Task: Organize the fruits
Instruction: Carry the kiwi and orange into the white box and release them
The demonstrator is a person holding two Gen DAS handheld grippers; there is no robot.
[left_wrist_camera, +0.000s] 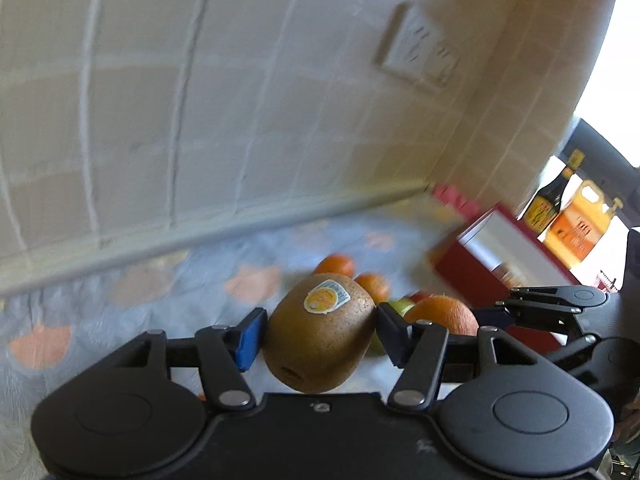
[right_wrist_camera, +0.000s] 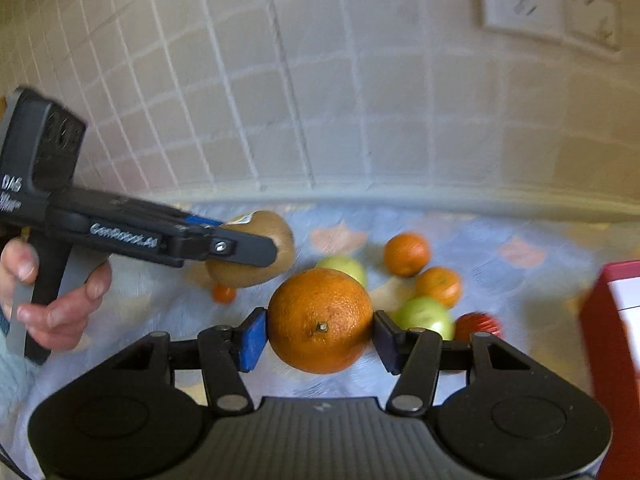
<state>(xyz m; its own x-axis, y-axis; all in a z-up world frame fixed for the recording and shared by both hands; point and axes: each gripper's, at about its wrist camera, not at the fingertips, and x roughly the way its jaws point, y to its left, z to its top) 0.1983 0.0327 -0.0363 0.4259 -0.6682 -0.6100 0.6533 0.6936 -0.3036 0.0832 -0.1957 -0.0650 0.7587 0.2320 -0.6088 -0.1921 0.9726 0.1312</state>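
Left wrist view: left gripper (left_wrist_camera: 320, 334) clamps a fuzzy brown oval kiwi (left_wrist_camera: 320, 332) w/ a glossy sticker, held above the pastel patterned cloth (left_wrist_camera: 160, 280), glazed tile wall (left_wrist_camera: 200, 100) behind. Right wrist view: right gripper (right_wrist_camera: 320, 338) is closed on a big dimpled round orange (right_wrist_camera: 320, 320). On the cloth nearby: 2 small mandarins (right_wrist_camera: 406, 254), smooth green apples (right_wrist_camera: 424, 316), and a red box (right_wrist_camera: 600, 320) at right.

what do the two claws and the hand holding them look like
Both are black plastic claws with round pivot discs, silver rivets and linkage bars. Left claw and right claw each carry one blue pad and one darker pad. White GenRobot.AI lettering runs along the left one's side. A bare left hand grips its grey handle.
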